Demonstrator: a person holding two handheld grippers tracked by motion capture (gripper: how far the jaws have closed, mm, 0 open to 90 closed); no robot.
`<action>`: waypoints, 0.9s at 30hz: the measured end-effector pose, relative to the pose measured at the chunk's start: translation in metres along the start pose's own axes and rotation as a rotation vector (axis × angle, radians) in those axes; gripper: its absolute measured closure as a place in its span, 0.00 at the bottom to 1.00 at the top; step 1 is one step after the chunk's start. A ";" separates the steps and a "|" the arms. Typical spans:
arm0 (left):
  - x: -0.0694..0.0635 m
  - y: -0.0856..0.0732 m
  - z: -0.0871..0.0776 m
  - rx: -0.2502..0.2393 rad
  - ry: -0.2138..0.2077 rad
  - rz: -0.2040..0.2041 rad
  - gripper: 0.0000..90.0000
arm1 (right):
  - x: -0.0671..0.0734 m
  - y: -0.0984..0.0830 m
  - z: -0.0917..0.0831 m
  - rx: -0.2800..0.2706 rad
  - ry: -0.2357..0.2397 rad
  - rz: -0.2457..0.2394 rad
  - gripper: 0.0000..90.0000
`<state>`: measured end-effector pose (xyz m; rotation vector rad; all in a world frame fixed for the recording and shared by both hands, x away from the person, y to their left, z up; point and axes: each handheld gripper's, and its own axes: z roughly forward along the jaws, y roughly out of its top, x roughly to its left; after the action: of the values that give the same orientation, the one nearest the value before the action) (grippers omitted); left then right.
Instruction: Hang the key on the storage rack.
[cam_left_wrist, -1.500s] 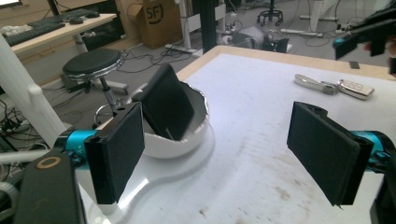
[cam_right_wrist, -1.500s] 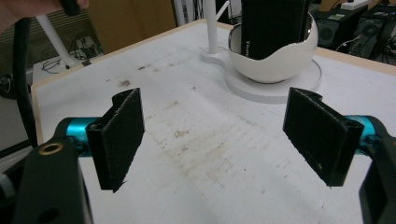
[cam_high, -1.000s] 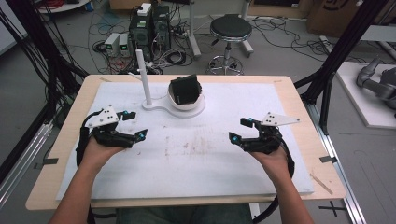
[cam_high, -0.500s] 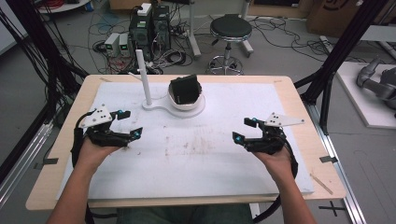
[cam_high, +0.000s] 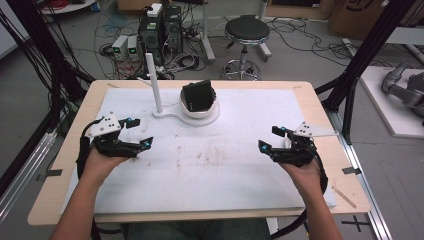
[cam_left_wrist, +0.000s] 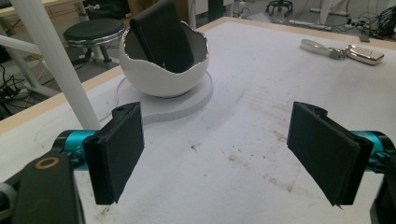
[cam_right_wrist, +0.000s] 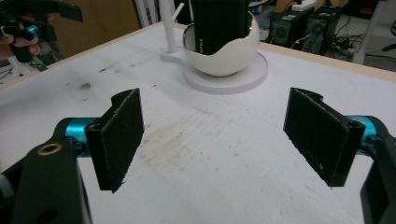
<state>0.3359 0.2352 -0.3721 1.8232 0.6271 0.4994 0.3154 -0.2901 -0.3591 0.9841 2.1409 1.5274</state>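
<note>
A white bowl stands on a white base at the far middle of the table and holds a black boxy object that leans upright. A white post rises from the same base to its left. My left gripper hovers open over the mat's left side, well short of the bowl. My right gripper hovers open over the right side. In the left gripper view the bowl and black object lie beyond the empty open gripper. The right gripper is equally empty before the bowl.
A stained white mat covers the wooden table. A small silvery object lies far off in the left gripper view. The other hand and its gripper show at that view's top left. A stool and computers stand behind the table.
Both hands have drifted slightly outward, the left a little left and the right a little right. Both grippers stay open and empty.
</note>
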 end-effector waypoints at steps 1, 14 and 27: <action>0.000 0.000 0.000 0.005 0.002 0.001 0.21 | -0.002 -0.001 -0.002 -0.001 -0.008 0.005 0.23; 0.001 -0.002 0.001 0.010 0.010 0.011 0.21 | -0.029 -0.032 -0.012 0.107 -0.233 0.067 0.23; 0.003 -0.005 0.002 0.018 0.023 0.009 0.21 | -0.051 -0.069 0.003 0.354 -0.391 0.173 0.37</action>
<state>0.3387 0.2370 -0.3770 1.8402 0.6410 0.5232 0.3295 -0.3361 -0.4305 1.4797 2.1134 0.9285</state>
